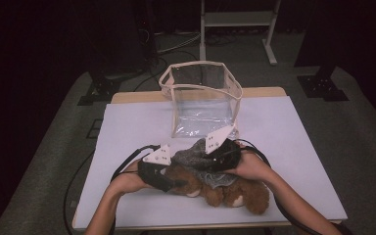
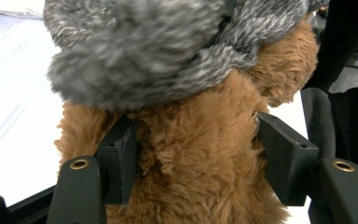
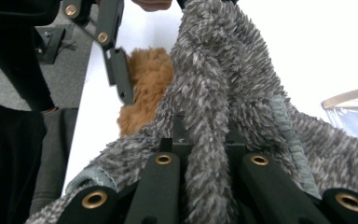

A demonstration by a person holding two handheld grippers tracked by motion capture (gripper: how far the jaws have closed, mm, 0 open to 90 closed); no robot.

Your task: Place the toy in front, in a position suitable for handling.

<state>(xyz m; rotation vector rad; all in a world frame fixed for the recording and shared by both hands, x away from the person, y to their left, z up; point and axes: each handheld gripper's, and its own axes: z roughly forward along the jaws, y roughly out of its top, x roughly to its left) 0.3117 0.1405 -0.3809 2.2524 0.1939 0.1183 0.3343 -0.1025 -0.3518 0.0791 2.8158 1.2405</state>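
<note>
A brown teddy bear (image 1: pixel 235 193) lies near the table's front edge with a grey fuzzy garment (image 1: pixel 191 156) over its upper part. My left gripper (image 1: pixel 175 183) comes in from the left, shut on the bear. In the left gripper view its jaws press into the brown fur (image 2: pixel 205 116) on both sides, below the grey garment (image 2: pixel 158 42). My right gripper (image 1: pixel 206 164) is shut on a fold of the grey garment (image 3: pixel 223 60), pinched between its jaws (image 3: pixel 206 135). The bear (image 3: pixel 149 74) shows behind that fold.
A clear plastic bag with cream trim (image 1: pixel 203 98) stands open at the back middle of the white-covered table (image 1: pixel 298 147). Cables trail from both grippers across the front. Dark floor and stand legs surround the table.
</note>
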